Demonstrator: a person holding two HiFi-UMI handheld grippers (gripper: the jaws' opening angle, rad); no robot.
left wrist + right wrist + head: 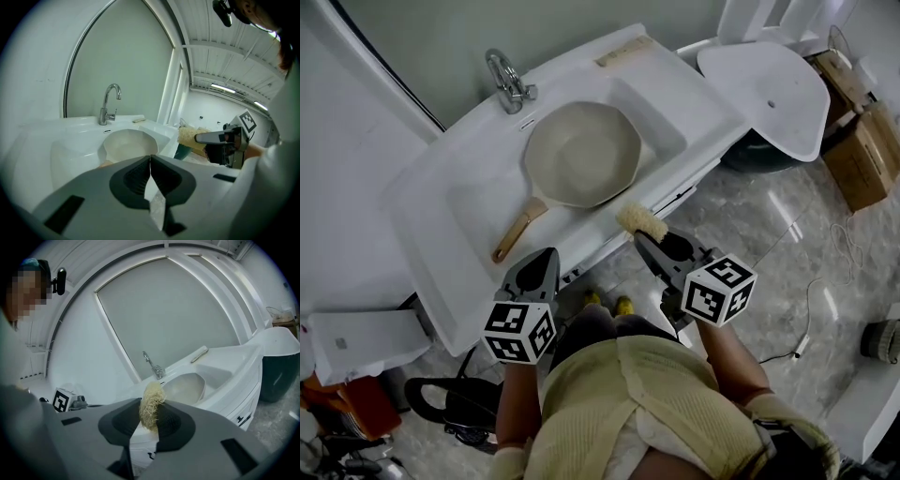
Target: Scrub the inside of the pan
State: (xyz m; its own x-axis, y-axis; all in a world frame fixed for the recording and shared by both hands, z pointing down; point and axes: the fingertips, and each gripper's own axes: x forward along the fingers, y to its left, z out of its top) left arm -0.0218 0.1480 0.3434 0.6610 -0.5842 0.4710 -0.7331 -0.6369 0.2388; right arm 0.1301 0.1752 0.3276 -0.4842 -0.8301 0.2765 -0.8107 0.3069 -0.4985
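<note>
A cream pan with a wooden handle lies in the white sink; its bowl also shows in the left gripper view and the right gripper view. My right gripper is shut on a yellow loofah scrubber, held in front of the sink's rim; the loofah scrubber sticks up between the jaws. My left gripper hangs shut and empty below the sink's front edge, near the handle's end, its jaws meeting.
A chrome tap stands behind the pan. A white oval lid or basin lies to the right, over a dark bin. Cardboard boxes sit at far right. Cables cross the marble floor.
</note>
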